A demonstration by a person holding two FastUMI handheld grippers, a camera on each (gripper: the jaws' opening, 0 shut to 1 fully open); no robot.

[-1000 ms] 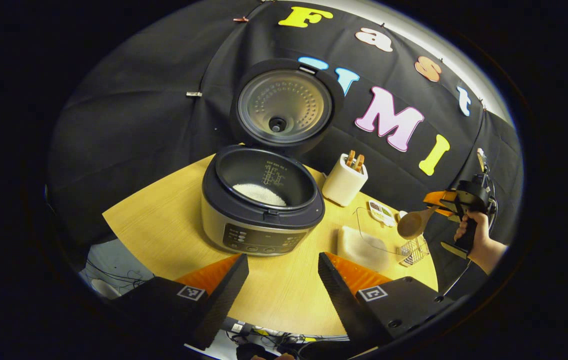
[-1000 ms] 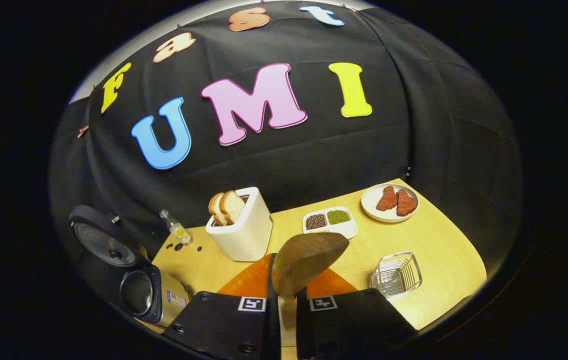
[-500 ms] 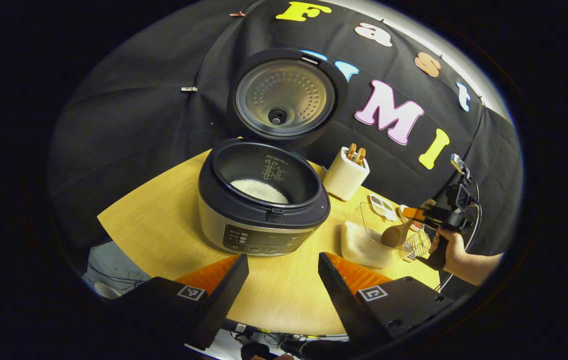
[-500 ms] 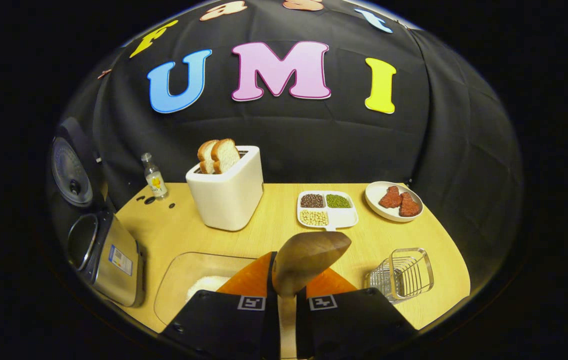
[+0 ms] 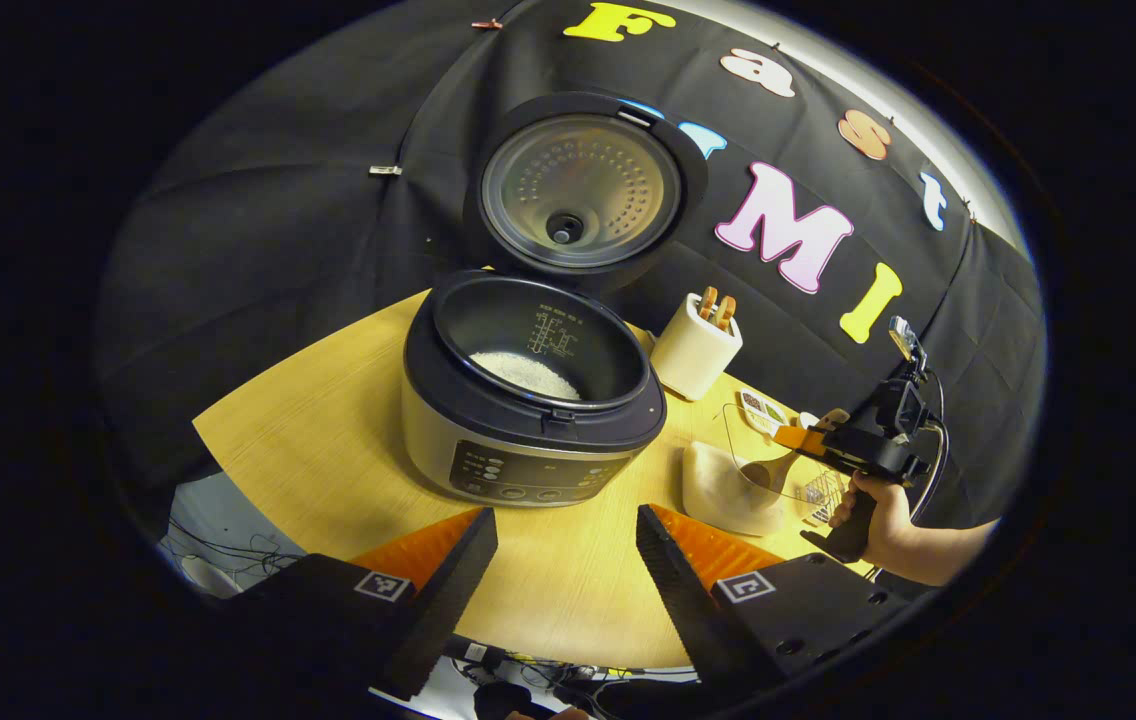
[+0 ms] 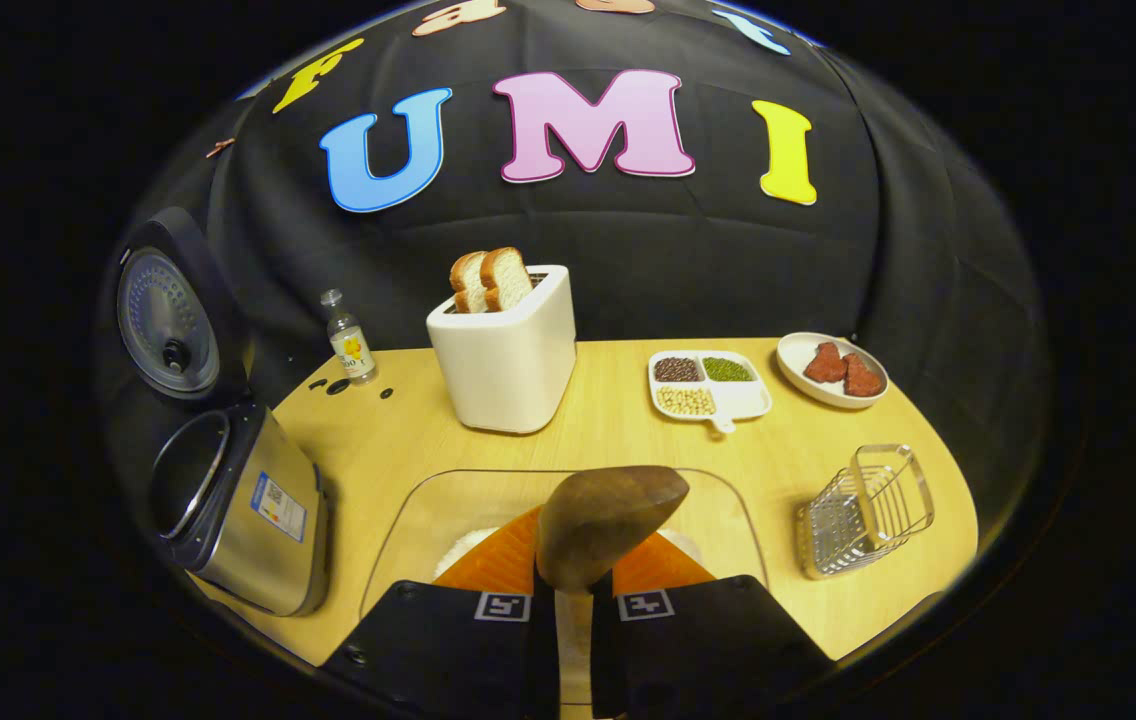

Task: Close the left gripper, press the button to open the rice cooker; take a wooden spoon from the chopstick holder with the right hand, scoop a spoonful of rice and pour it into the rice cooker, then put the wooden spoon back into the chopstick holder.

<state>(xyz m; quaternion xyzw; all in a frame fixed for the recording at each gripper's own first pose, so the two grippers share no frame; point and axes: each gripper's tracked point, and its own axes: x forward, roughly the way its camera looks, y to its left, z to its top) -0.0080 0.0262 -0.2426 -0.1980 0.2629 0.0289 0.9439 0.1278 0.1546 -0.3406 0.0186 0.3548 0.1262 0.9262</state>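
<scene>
Fingers of the right gripper (image 6: pixel 573 600) are clamping the spoon (image 6: pixel 608 515) just above the rice (image 5: pixel 718 480); dip forward, then lift level. Left gripper (image 5: pixel 558 545) is hanging released.

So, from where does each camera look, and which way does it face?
Left gripper view: rides the left claw, facing the open rice cooker; own fingers below, the right claw and hand farther off.
Right gripper view: rides the right claw holding the wooden spoon, above the rice container.
Shared: cooker, toaster, table.
</scene>
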